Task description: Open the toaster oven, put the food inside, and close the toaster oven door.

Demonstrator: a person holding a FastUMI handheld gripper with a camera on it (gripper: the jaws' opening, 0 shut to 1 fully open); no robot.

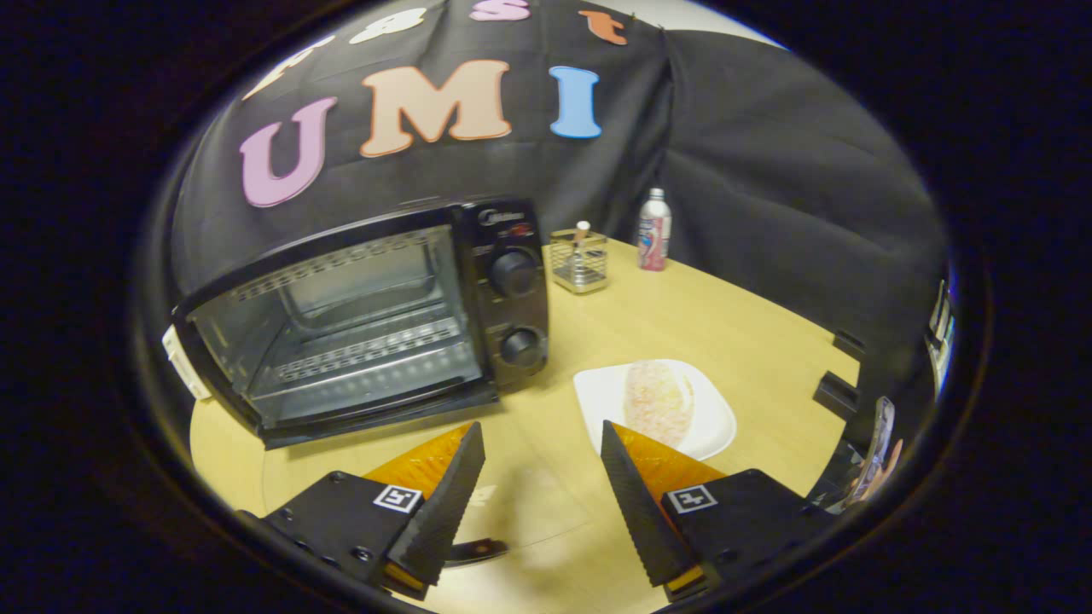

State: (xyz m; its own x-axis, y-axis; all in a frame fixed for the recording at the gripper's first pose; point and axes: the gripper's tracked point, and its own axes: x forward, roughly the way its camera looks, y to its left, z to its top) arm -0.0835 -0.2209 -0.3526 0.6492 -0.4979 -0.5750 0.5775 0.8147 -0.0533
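The tool (543,443) hangs over the counter (734,333) with its fingers spread apart and holding nothing, the closed toaster oven (367,315) ahead to their left and the food (657,401) on its plate (712,426) just beyond the right finger.

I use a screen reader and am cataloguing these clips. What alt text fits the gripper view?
An open gripper hovers over a wooden table, holding nothing. Ahead of one finger sits a black toaster oven, seemingly open; by the other, food on a white plate. Beyond stand a wire basket and bottle.
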